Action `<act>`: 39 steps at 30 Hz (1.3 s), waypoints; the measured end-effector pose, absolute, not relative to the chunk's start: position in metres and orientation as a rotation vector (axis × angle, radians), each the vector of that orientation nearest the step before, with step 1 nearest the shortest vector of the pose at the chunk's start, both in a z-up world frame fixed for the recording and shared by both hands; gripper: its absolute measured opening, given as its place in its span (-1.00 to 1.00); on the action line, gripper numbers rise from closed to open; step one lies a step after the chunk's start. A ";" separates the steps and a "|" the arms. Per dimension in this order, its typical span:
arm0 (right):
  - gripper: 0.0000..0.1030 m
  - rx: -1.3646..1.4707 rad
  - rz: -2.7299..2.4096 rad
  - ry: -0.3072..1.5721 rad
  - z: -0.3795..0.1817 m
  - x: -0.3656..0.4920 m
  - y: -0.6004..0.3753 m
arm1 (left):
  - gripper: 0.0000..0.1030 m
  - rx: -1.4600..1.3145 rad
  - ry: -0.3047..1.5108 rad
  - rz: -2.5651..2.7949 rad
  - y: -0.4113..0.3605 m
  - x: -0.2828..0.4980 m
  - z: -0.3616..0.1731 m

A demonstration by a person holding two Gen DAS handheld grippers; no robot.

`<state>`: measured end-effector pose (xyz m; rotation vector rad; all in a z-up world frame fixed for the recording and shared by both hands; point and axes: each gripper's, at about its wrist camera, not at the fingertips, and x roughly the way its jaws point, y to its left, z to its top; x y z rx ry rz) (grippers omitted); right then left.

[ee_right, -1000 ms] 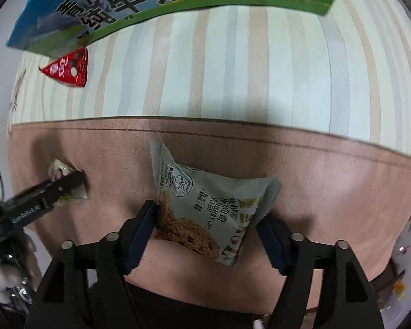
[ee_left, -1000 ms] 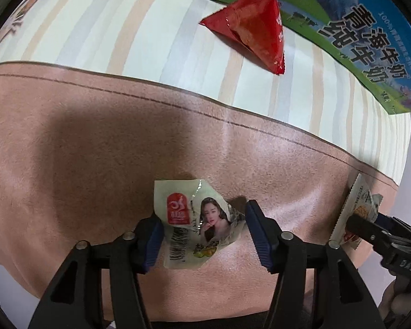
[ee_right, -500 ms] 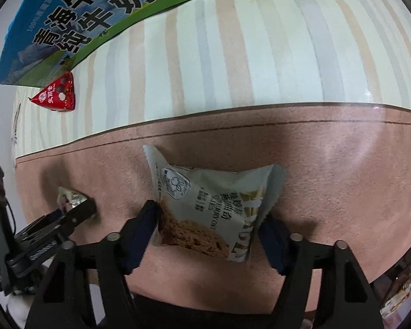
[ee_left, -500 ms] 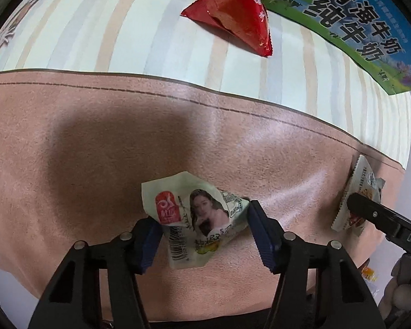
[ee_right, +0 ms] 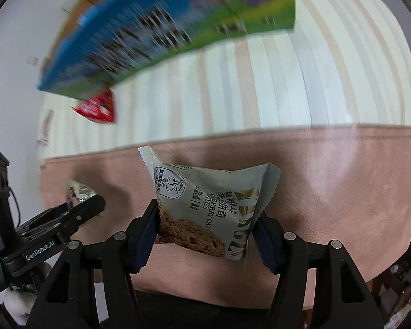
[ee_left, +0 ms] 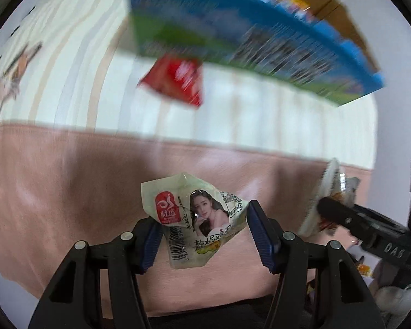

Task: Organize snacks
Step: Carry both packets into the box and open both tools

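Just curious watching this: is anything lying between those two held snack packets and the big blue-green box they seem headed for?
Only the red triangular packet, lying just before the blue-green box. Otherwise bare cloth separates it from the chicken-foot packet and oat cookie packet.

grey-green foil cookie packet [ee_right: 211,205]: "AMERICA", "BERRY OAT" | black left gripper body [ee_right: 41,249]: "GenRobot.AI" | black right gripper body [ee_left: 391,246]: "DAS"

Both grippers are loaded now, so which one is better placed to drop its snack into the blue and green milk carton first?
Probably the left gripper: its pale green packet with a woman's portrait faces the blurred blue and green milk carton head-on. The right gripper, gripping the grey oat cookie packet, sees it off left.
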<state>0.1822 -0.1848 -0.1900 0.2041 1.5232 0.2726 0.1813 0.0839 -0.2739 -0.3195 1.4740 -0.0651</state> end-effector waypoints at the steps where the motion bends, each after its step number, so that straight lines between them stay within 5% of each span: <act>1: 0.28 0.212 0.291 1.501 -0.177 0.185 -0.185 | 0.10 -0.322 1.453 -0.081 0.081 0.187 -0.262; 9: 0.28 0.224 0.385 1.329 -0.067 0.256 -0.182 | 0.10 -0.293 1.291 -0.198 0.061 0.263 -0.165; 15: 0.28 0.228 0.284 1.266 -0.038 0.340 -0.185 | 0.10 -0.219 1.208 -0.174 0.067 0.347 -0.126; 21: 0.32 0.276 0.118 1.278 -0.049 0.418 -0.195 | 0.17 -0.161 1.219 -0.139 0.065 0.414 -0.148; 23: 0.48 0.265 0.080 1.311 -0.060 0.435 -0.195 | 0.17 -0.146 1.270 -0.114 0.065 0.434 -0.168; 24: 0.72 0.257 0.065 1.322 -0.065 0.442 -0.194 | 0.22 -0.149 1.296 -0.109 0.067 0.443 -0.178; 27: 0.81 0.229 0.039 1.347 -0.077 0.453 -0.189 | 0.81 -0.140 1.356 -0.097 0.070 0.459 -0.206; 28: 0.82 0.221 0.038 1.353 -0.085 0.451 -0.182 | 0.87 -0.135 1.361 -0.093 0.072 0.461 -0.210; 39: 0.84 0.106 0.102 1.382 -0.106 0.435 -0.175 | 0.87 -0.161 1.382 -0.093 0.083 0.444 -0.226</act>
